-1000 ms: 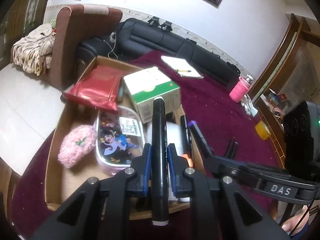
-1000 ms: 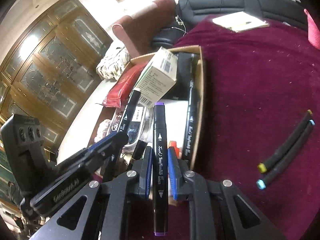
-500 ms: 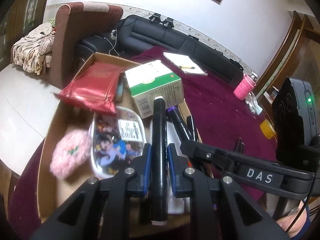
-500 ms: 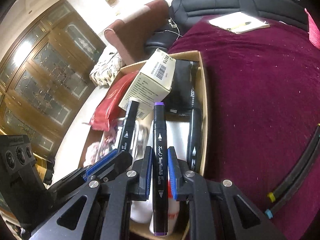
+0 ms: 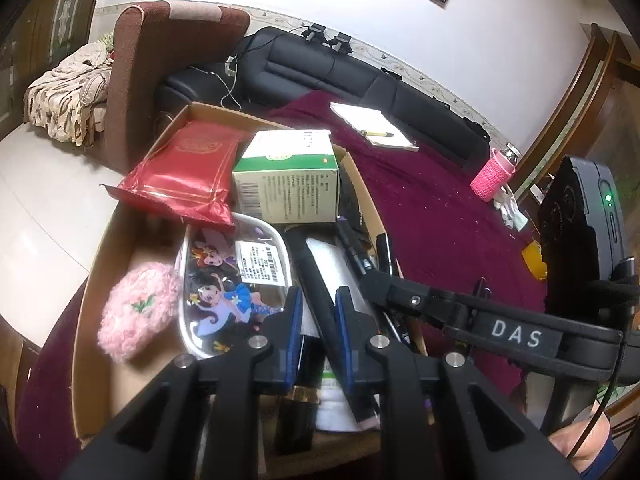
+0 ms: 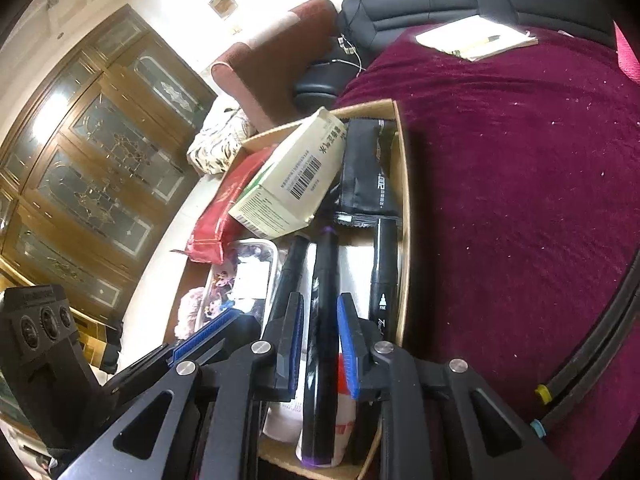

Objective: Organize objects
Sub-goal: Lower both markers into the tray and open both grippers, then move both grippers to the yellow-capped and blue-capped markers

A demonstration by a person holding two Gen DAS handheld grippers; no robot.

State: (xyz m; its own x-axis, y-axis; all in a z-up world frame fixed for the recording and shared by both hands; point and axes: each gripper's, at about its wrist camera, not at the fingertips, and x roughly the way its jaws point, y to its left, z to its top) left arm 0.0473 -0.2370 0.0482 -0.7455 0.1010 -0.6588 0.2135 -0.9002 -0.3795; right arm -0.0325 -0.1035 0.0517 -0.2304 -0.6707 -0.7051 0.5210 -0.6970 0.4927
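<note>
My left gripper [image 5: 319, 320] hangs low over the cardboard box [image 5: 96, 280], jaws narrow around a black marker [image 5: 304, 256] that sits slanted between the pads, its near end swung right. My right gripper [image 6: 319, 328] is close beside it over the same box [image 6: 402, 200]. Its jaws are opening. A black marker with a purple cap [image 6: 326, 264] stands loose between the pads, with a sliver of space at the left pad. In the left wrist view the right gripper [image 5: 370, 276] reaches in from the right. The left gripper [image 6: 240, 320] shows at the lower left of the right wrist view.
The box holds a green-and-white carton [image 5: 288, 184], a red pouch [image 5: 180, 172], a cartoon pencil case [image 5: 224, 280], a pink fluffy item [image 5: 136, 308], a black pouch [image 6: 366, 168] and another marker [image 6: 386, 264]. Two markers [image 6: 592, 360] lie on the maroon cloth [image 6: 520, 200]. A notebook [image 5: 372, 130] lies farther back.
Both grippers have come closer over the box. The left marker has swung from straight to slanted. The right pads have parted slightly from the purple-capped marker.
</note>
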